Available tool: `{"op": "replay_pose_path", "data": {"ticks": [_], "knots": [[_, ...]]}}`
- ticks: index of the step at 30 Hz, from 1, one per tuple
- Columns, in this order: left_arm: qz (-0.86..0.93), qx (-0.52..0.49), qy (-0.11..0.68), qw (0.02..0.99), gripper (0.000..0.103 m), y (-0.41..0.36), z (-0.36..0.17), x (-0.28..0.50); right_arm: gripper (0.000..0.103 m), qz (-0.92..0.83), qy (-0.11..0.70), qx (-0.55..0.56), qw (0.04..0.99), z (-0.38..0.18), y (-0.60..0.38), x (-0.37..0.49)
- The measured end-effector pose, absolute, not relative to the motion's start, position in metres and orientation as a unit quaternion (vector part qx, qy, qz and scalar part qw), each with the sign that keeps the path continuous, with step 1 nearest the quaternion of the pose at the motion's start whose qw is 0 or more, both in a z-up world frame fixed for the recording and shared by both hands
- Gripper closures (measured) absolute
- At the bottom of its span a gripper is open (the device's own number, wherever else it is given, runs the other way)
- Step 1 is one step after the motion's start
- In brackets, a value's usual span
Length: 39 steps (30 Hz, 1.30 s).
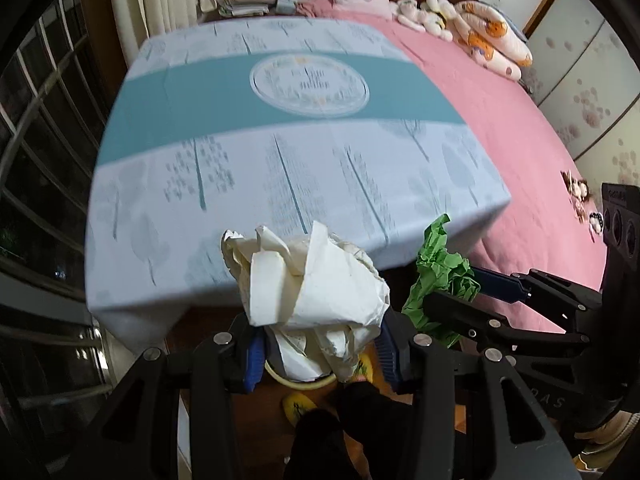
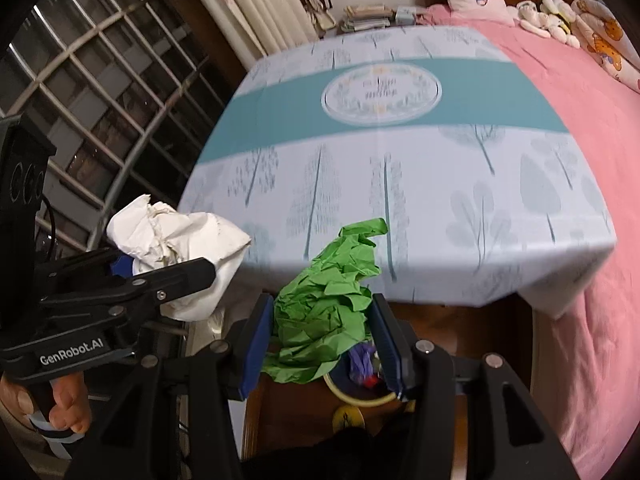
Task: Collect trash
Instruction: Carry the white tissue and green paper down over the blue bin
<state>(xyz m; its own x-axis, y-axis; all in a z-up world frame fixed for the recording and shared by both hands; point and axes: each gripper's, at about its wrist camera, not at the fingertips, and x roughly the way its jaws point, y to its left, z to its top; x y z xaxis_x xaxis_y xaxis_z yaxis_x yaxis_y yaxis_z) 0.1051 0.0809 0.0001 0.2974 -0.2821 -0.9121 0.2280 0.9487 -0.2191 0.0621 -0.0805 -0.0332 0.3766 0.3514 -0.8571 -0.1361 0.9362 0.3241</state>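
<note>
My left gripper [image 1: 318, 354] is shut on a crumpled white paper wad [image 1: 316, 276], held just off the table's near edge. It also shows in the right wrist view [image 2: 176, 248]. My right gripper [image 2: 320, 344] is shut on a crumpled green paper wad [image 2: 324, 300], also seen in the left wrist view [image 1: 440, 276]. Below both grippers a round bin with a yellow rim [image 2: 360, 402] stands on the floor, holding purple and red scraps; its rim shows in the left wrist view [image 1: 280, 380].
A table under a pale blue and teal cloth [image 1: 280, 140] lies ahead. A bed with a pink cover [image 1: 520, 128], pillows and soft toys is on the right. A barred window [image 2: 100, 80] and curtains are on the left. Yellow slippers [image 1: 298, 406] lie on the wooden floor.
</note>
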Motion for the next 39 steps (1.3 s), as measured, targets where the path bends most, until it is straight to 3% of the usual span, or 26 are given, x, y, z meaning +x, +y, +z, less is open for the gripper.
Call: {"op": "replay_pose_path", "data": {"ticks": [11,25,31,39], "knots": [[-0.142,-0.034,0.618,0.773,0.059,0.052,-0.084,0.079,0.054,0.147,0.591,0.101,0.787,-0.108,-0.095,0.043],[-0.113,-0.037,0.675,0.728,0.057,0.03,-0.26,0.061,0.054,0.143,0.645,0.083,0.746,-0.264,-0.108,0.033],[-0.113,-0.029,0.678,0.726,0.053,0.021,-0.311,0.057,0.054,0.145,0.654,0.077,0.739,-0.309,-0.108,0.028],[-0.097,-0.019,0.681,0.726,0.037,0.027,-0.347,0.06,0.054,0.145,0.655,0.073,0.738,-0.332,-0.103,0.031]]}}
